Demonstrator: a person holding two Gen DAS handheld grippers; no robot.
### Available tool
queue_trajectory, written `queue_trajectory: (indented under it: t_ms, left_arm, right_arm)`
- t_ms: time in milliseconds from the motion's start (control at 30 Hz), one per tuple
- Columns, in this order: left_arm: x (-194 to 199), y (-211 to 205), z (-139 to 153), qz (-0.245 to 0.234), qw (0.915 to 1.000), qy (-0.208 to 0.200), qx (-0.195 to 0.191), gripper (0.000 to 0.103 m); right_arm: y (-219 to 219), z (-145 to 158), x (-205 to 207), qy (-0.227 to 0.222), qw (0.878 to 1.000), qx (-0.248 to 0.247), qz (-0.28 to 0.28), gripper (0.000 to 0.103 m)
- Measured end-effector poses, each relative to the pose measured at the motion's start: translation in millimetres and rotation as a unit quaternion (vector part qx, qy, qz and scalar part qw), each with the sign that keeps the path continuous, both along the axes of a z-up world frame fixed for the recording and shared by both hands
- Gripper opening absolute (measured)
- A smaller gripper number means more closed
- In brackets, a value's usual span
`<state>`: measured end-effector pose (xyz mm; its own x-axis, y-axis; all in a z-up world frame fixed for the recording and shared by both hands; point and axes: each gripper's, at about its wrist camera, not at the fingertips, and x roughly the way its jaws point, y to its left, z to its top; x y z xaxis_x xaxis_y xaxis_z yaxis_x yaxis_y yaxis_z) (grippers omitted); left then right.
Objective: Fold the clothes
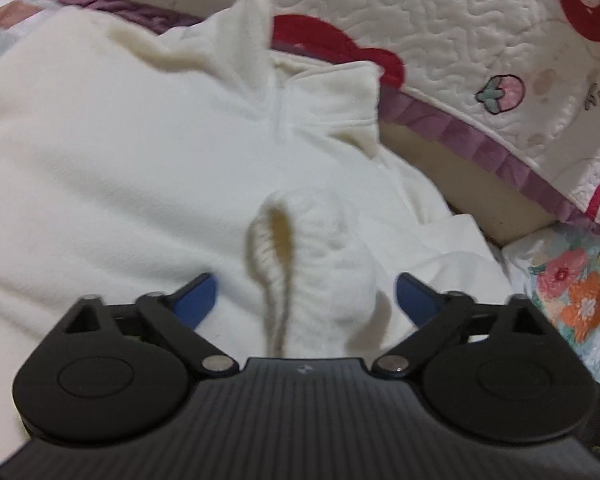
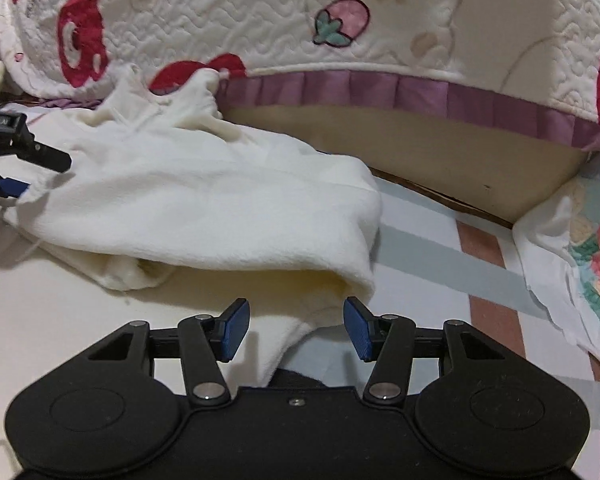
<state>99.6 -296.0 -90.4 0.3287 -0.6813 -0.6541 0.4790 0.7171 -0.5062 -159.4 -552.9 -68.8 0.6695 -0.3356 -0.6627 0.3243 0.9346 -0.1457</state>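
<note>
A cream fleece top (image 1: 112, 152) lies spread on the bed, its collar (image 1: 320, 92) toward the quilt. Its sleeve cuff (image 1: 284, 256) rests on the body of the garment, right between the wide-apart blue pads of my left gripper (image 1: 304, 300), which is open and not clamped on it. In the right wrist view the same fleece top (image 2: 204, 200) is folded over, its hem edge (image 2: 352, 280) just ahead of my right gripper (image 2: 296, 330). That gripper is open, with cloth lying between and below its pads. The left gripper (image 2: 8, 168) shows at the left edge there.
A white quilt (image 2: 284, 20) with red bears, strawberries and a purple ruffle is bunched behind the top. A tan board (image 2: 440, 160) shows under it. A floral pillow (image 1: 576, 296) lies to the right. The striped bedsheet (image 2: 460, 256) is bare at right.
</note>
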Motion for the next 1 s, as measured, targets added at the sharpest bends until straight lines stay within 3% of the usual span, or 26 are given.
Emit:
queue_trajectory:
  t_ms: [67,133,167,200,233,333,467,667,733,767,867,1000]
  left_arm:
    - [-5,-11,6,-0.025,0.9987,-0.03,0.035,0.1]
    - [-10,-22,12,-0.049,0.9946,-0.059,0.069,0.062]
    - [-14,-27,15,-0.063,0.9912,-0.079,0.086,0.029]
    - [-21,-31,22,-0.079,0.9852,-0.111,0.103,0.026]
    - [-27,-34,29,-0.092,0.9789,-0.142,0.115,0.025]
    - [-35,-26,57,-0.081,0.9701,-0.209,0.094,0.025]
    - [-23,-4,62,-0.044,0.973,-0.207,0.091,0.024]
    - [-6,30,70,0.01,0.975,-0.204,0.088,0.024]
    - [0,41,72,0.028,0.975,-0.202,0.087,0.024]
    - [3,46,73,0.037,0.9749,-0.202,0.087,0.024]
    - [11,53,69,0.051,0.975,-0.194,0.095,0.024]
    - [17,43,39,0.036,0.9744,-0.168,0.145,0.024]
  right_arm:
    - [-4,-3,3,-0.001,1.0,0.004,-0.01,0.057]
    - [-11,-6,7,-0.004,1.0,0.01,-0.021,0.058]
    - [-14,-9,10,-0.005,1.0,0.013,-0.026,0.058]
    - [-16,-11,11,-0.005,0.999,0.015,-0.031,0.059]
    - [-17,-12,12,-0.003,0.999,0.018,-0.035,0.059]
    - [-20,-15,15,0.002,0.999,0.027,-0.047,0.059]
    - [-24,-18,19,0.009,0.997,0.038,-0.063,0.064]
    - [-29,-23,24,0.015,0.995,0.058,-0.085,0.061]
    - [-31,-17,22,-0.005,0.994,0.077,-0.083,0.025]
    - [-33,-14,21,-0.015,0.993,0.086,-0.083,0.018]
    - [-31,-15,20,-0.026,0.991,0.094,-0.09,0.018]
    - [-26,-22,20,-0.018,0.992,0.084,-0.091,0.015]
